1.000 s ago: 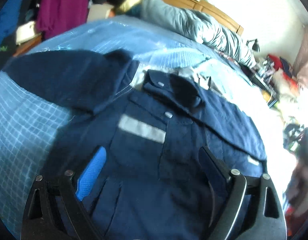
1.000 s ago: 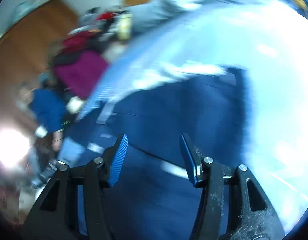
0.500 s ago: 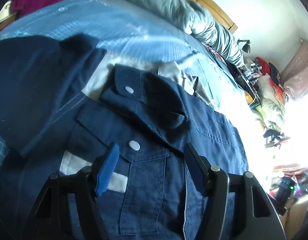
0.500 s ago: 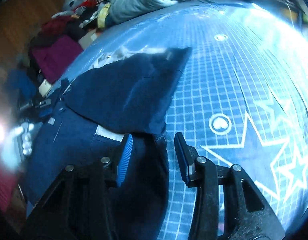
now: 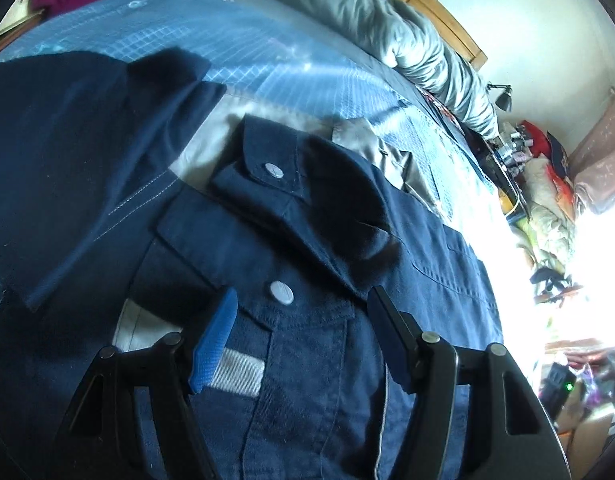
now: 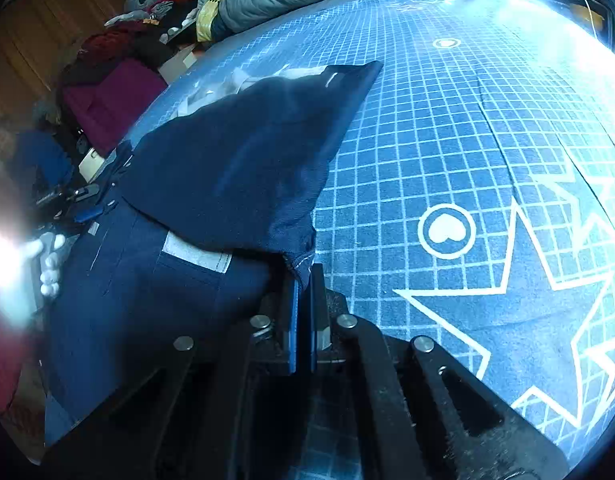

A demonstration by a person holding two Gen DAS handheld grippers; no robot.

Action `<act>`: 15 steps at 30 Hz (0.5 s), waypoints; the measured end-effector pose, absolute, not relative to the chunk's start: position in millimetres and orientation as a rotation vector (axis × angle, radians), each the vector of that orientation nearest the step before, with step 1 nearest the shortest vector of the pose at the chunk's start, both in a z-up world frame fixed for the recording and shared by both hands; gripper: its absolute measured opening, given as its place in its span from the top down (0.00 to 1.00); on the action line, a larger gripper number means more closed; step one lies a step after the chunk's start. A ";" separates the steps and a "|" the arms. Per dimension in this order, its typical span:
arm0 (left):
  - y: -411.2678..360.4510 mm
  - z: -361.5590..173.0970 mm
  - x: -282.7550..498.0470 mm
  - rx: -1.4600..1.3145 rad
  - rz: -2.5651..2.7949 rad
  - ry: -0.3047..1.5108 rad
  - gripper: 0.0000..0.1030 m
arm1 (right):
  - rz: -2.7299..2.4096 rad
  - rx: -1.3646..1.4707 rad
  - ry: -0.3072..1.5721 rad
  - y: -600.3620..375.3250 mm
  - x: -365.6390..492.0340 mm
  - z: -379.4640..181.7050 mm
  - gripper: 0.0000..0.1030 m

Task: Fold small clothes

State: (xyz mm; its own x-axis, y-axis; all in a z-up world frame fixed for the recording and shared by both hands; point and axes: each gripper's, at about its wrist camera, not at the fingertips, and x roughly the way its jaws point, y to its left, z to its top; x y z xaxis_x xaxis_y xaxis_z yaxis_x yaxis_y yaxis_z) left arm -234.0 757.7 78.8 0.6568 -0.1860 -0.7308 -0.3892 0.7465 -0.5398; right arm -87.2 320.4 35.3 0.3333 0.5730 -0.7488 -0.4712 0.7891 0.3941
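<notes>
Left gripper (image 5: pixel 301 314) is hovering with jaws spread wide; right gripper (image 6: pixel 303 280) is pinching, jaws clamped together on the sleeve (image 6: pixel 243 160).

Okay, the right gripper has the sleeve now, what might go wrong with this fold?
The right gripper pinches only the very edge of the sleeve, so it may slip out when pulled. The left gripper is open above the shirt front, not pinning it, so the body could drag along the bedspread. The collar is rumpled and may get folded in crooked.
</notes>
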 end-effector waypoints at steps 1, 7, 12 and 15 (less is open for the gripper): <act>760.7 76.4 -230.9 -0.765 0.135 0.859 0.33 | 0.692 0.132 1.027 317.6 -86.5 33.9 0.97; 769.8 67.4 -198.1 -0.795 0.202 0.853 0.33 | 0.714 0.195 1.039 311.1 -82.7 27.0 0.97; 778.1 62.7 -181.5 -0.741 0.307 0.837 0.88 | 0.713 0.199 1.038 309.0 -84.3 27.3 0.98; 778.4 71.2 -193.5 -0.757 0.310 0.771 0.89 | 0.709 0.193 1.033 308.7 -86.0 27.9 0.98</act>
